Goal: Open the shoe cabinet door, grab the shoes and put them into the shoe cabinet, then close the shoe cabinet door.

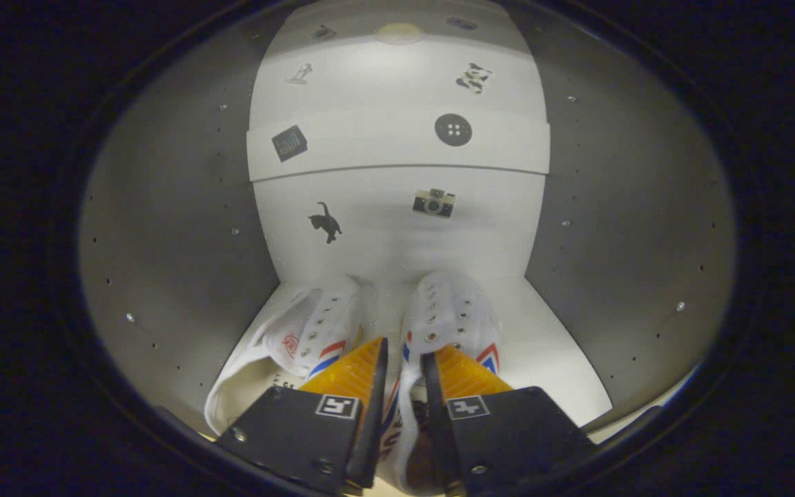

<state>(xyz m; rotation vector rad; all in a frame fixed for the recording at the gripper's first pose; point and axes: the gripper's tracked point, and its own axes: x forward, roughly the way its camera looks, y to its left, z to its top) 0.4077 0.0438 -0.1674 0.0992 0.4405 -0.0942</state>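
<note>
I have the tongs [403, 359] narrow, pinching the inner collars of both shoes [439, 314] together, inside the cabinet [163, 228]. The pair rests on its floor, toes toward the back wall [397, 228], which carries small stickers. My worry: if I let go unevenly, one collar may snag a finger and drag a shoe back out, blocking the door. A shelf [397, 148] sits above, nothing visible on it.

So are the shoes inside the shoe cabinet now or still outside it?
Inside. The shoes sit on the cabinet floor between its side walls, toes toward the back panel. The gripper is shut on their adjoining inner sides.
</note>
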